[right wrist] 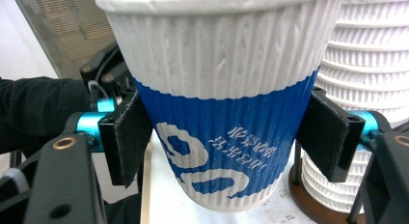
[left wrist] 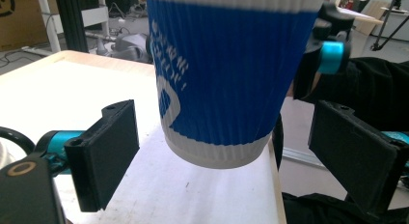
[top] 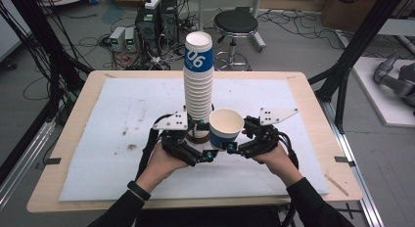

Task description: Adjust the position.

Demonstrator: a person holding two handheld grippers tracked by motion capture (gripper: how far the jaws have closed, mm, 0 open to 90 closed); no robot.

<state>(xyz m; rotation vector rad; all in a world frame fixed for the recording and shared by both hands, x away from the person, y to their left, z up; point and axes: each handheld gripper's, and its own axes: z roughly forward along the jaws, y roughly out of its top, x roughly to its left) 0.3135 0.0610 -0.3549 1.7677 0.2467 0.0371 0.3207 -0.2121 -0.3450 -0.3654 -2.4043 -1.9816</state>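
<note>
A single paper cup [top: 226,124], white above and blue below with a ribbed sleeve, is held upright just off the white mat. My right gripper [top: 238,137] is shut on it; in the right gripper view both pads press the blue band of the cup [right wrist: 217,89], with the gripper [right wrist: 226,137] around it. My left gripper [top: 205,141] is open. In the left gripper view the cup [left wrist: 226,79] hangs between its jaws [left wrist: 231,151], with a gap on each side. A tall stack of the same cups [top: 198,90] stands on a dark round base right behind it.
A white mat [top: 122,119] covers most of the wooden table [top: 303,85]. The stack [right wrist: 366,79] stands close to the held cup's side, on its base [right wrist: 318,204]. Beyond the table are a stool [top: 236,24], computers and cables on the floor.
</note>
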